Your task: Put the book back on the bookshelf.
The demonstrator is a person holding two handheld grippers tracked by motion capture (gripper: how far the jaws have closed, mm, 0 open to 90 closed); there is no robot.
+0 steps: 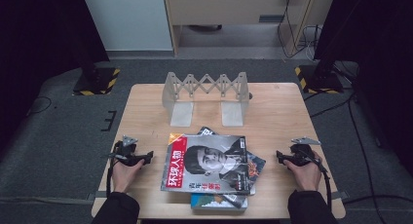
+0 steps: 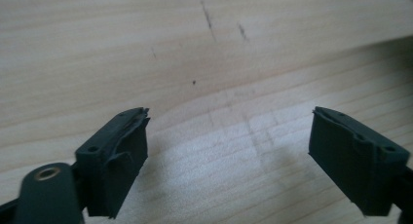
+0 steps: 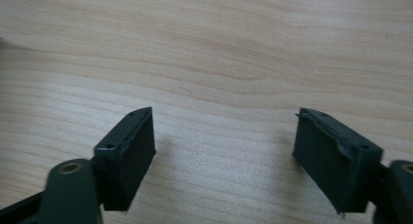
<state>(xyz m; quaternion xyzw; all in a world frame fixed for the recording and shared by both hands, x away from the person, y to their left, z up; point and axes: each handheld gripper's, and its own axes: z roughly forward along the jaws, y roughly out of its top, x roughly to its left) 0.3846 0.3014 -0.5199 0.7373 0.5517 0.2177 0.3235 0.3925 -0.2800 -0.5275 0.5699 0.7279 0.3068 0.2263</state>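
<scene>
From the high view, the left gripper [image 1: 146, 158] and right gripper [image 1: 281, 157] rest on the table [image 1: 282, 112], with the stack of magazines [image 1: 210, 166] lying between them, just beside each. The left gripper view has its jaws spread wide over bare wood. The right gripper view shows the same, jaws wide, nothing held

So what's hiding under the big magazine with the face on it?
Under the top magazine lie at least two more: one sticks out at its right and top, another at its near edge. Their covers are mostly hidden.
</scene>
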